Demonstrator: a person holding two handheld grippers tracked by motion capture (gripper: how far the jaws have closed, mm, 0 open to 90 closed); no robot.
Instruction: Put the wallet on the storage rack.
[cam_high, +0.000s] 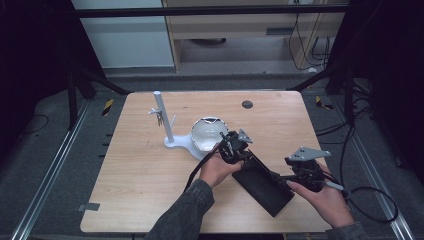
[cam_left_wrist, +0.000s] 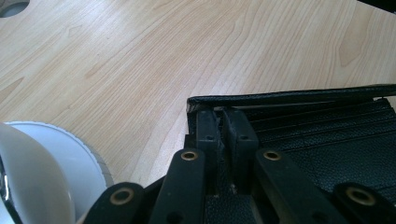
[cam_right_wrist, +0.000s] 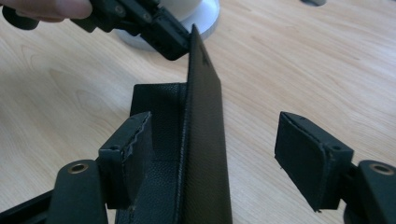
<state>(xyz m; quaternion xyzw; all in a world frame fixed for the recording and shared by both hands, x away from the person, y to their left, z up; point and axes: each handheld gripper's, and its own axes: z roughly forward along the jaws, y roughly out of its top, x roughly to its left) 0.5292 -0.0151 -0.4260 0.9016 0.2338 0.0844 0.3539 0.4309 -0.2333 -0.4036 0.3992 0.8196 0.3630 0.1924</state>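
A black leather wallet (cam_high: 263, 184) lies open on the wooden table (cam_high: 145, 185), right of the middle. My left gripper (cam_high: 239, 155) is shut on its far corner; in the left gripper view the jaws (cam_left_wrist: 222, 125) pinch the wallet's edge (cam_left_wrist: 327, 140), pads together on the leather. One flap (cam_right_wrist: 205, 116) stands raised on edge. My right gripper (cam_high: 283, 176) is at the near end, open, its pads on either side of that flap; the left pad (cam_right_wrist: 135, 142) is close to the flap and the right pad (cam_right_wrist: 306, 154) is well clear of it.
A white bowl (cam_high: 207, 132) rests tilted on the base of a white stand with a post and pegs (cam_high: 163, 116), just behind the left gripper. A dark round grommet (cam_high: 247, 104) sits near the table's far edge. Cables trail off the right side.
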